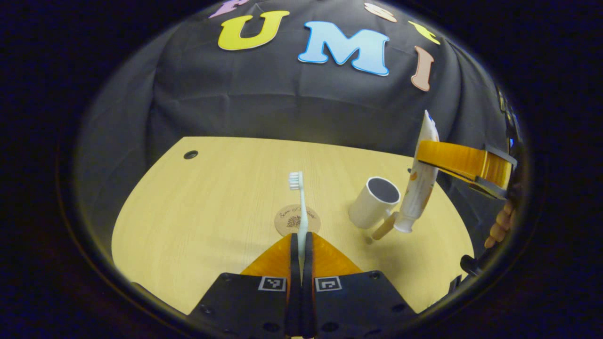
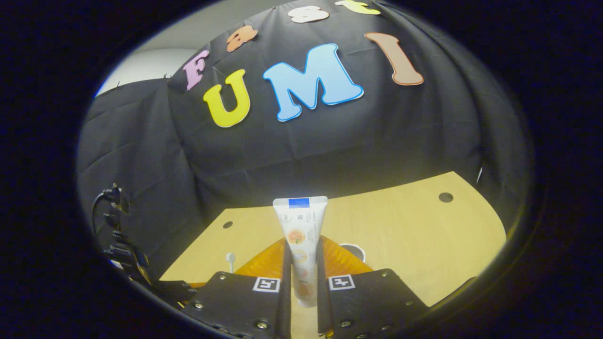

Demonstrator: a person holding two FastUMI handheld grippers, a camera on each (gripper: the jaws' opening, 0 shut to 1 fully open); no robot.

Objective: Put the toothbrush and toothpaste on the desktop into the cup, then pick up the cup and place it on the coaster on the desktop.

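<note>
Our left hand-held gripper (image 1: 300, 245) clamps the toothbrush (image 1: 300, 207) upright above the coaster (image 1: 297, 220); our right hand-held gripper (image 2: 304, 263) pinches the toothpaste (image 2: 299, 235) beside the cup (image 1: 374, 201), which stands on the surface (image 1: 212, 207).

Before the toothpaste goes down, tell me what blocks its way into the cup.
Nothing visible does. The toothpaste tube, cap down in the right tool, hangs beside the white cup, whose mouth looks open and empty. The toothbrush is away in the left tool.

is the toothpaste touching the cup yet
Apart. The left gripper view shows the toothpaste held upright in the right gripper, beside the cup, with bare table visible between cup and cap.
</note>
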